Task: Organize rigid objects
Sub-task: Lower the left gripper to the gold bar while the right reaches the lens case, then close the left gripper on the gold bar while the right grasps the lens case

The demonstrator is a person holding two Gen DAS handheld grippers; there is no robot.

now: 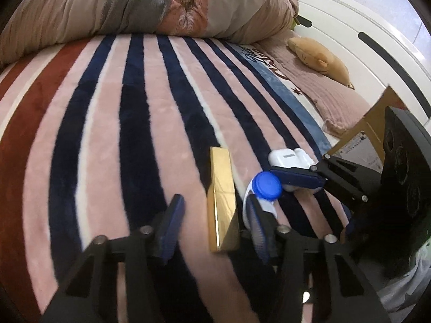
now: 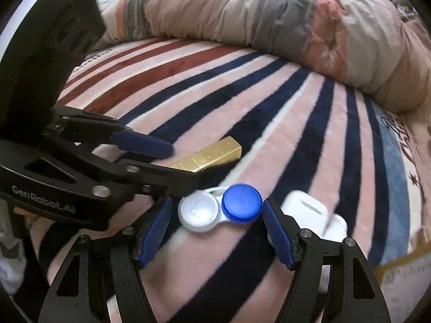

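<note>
From the left wrist we saw our left gripper [image 1: 215, 212] standing apart around the gold bar [image 1: 221, 202] on the striped blanket [image 1: 121, 107], its pads clear of the bar's sides, gripping nothing. Just right of the bar lay the contact lens case [image 1: 262, 191], with the white earbud case [image 1: 289, 158] beyond it, nearer the blanket's right edge. From the right wrist we saw our right gripper [image 2: 216, 228] spread around the contact lens case [image 2: 219, 208], its pads not touching it; the earbud case [image 2: 312, 212] lay just right, the gold bar [image 2: 210, 154] beyond, between the left gripper's fingers [image 2: 145, 141].
</note>
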